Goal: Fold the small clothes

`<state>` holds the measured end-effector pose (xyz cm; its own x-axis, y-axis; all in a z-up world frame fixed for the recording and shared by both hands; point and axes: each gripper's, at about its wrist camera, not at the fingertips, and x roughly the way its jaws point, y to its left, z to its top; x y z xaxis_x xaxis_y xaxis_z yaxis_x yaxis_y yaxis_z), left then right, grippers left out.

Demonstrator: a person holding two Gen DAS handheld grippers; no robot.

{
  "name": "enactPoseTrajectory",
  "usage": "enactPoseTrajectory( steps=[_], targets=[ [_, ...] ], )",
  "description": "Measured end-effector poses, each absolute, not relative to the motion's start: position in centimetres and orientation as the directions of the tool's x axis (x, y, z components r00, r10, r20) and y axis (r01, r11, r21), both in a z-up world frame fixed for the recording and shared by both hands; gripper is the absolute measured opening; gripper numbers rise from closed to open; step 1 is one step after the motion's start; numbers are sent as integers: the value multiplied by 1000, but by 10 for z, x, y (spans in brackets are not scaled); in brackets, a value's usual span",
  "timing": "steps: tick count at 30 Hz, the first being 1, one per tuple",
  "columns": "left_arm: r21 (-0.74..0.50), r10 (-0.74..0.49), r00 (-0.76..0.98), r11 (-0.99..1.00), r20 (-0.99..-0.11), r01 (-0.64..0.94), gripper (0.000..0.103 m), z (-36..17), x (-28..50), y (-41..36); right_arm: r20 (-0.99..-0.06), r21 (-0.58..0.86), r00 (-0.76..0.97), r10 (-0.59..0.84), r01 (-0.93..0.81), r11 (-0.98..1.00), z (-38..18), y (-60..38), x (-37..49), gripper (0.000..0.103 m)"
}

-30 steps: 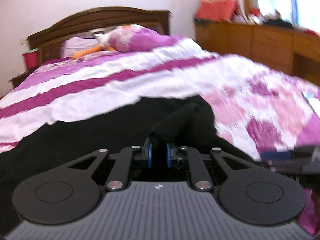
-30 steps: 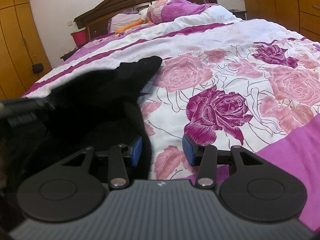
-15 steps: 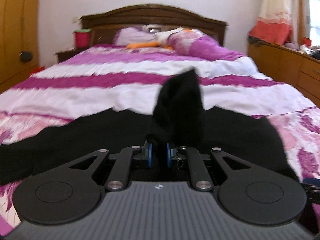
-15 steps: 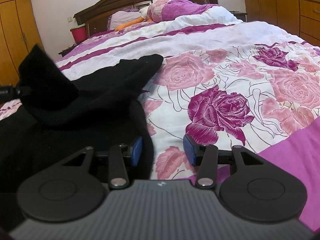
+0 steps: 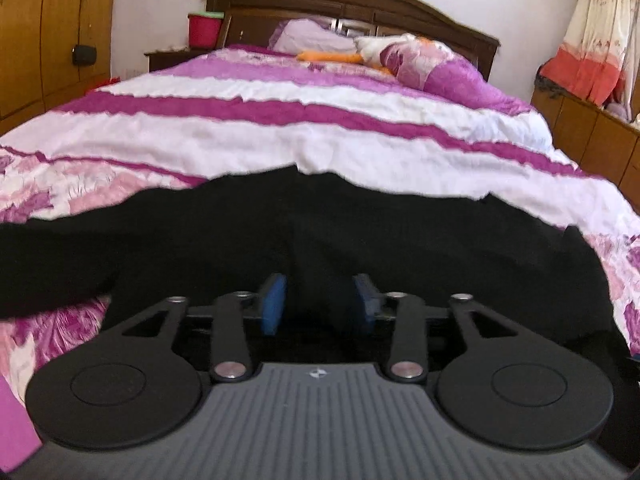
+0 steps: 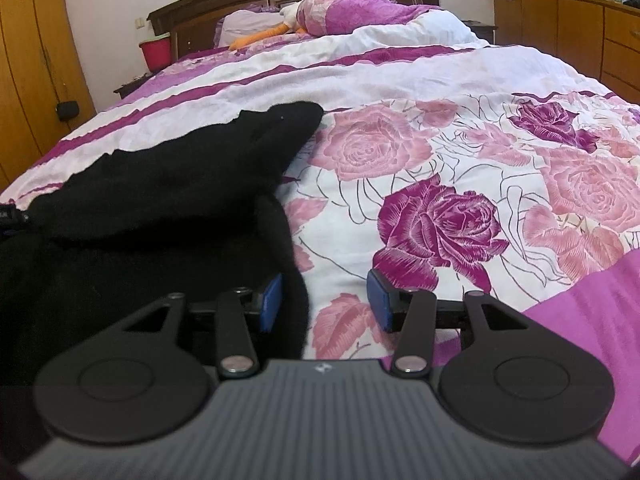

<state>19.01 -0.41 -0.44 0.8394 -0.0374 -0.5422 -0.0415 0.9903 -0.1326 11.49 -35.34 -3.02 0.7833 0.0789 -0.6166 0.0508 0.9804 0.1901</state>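
One black garment lies spread on the floral bedspread. Left gripper jaws opening, fabric between, unpinched. Right gripper jaws opening astride the garment's right edge; bedspread beyond lies bare.

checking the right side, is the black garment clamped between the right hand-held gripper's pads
No, the right hand-held gripper stands open, the black garment only beside its left pad.
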Motion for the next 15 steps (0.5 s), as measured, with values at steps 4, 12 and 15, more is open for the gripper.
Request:
enactPoseTrajectory(
  steps=[4,12,15],
  targets=[
    [-157,-67,838,987,-541,-23,60,3,206,-2,-610,218,786,106,37,975,-20,-354,124,50],
    [-156,-76,807,988,-585,-19,61,-15,258,2,-578,233,809,109,36,972,-7,-351,156,50],
    [-159,-79,794,987,-603,-22,61,-22,270,5,-581,245,805,118,35,969,-7,-349,171,50]
  ],
)
